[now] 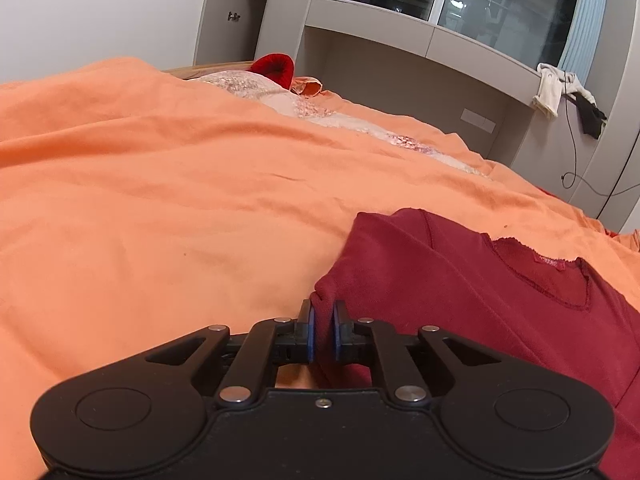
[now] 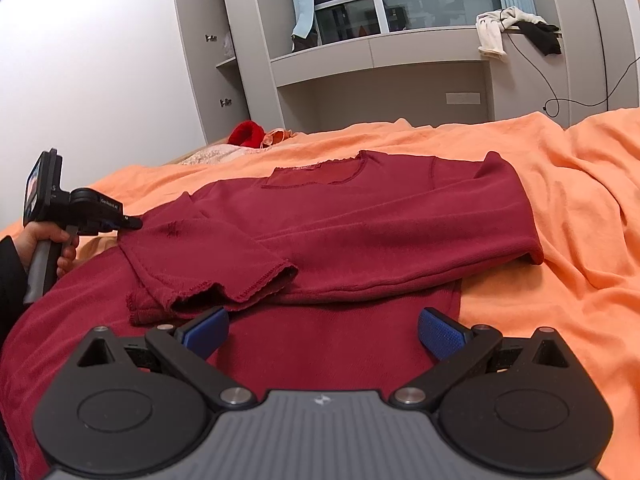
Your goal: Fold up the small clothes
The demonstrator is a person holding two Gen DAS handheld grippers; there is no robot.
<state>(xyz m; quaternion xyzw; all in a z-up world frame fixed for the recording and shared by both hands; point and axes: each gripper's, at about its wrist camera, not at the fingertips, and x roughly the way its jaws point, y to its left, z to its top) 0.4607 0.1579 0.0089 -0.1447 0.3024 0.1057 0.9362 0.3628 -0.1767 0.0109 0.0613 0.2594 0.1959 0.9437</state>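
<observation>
The dark red shirt [image 2: 360, 216] lies flat on the orange bed [image 2: 560, 220] with its neck hole far away, both long sleeves folded across its front, one sleeve end [image 2: 224, 284] resting on the other sleeve, and its left edge pinched up a little.

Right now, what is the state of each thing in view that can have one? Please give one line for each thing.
left gripper: nearly shut, pinching the shirt's edge.
right gripper: open, holding nothing, over the shirt's lower part.
maroon shirt: lying flat on the bed, both sleeves folded across the body.
orange bedcover: spread out, wrinkled.
cupboard door: standing open.
white garment: hanging over the shelf edge.
</observation>
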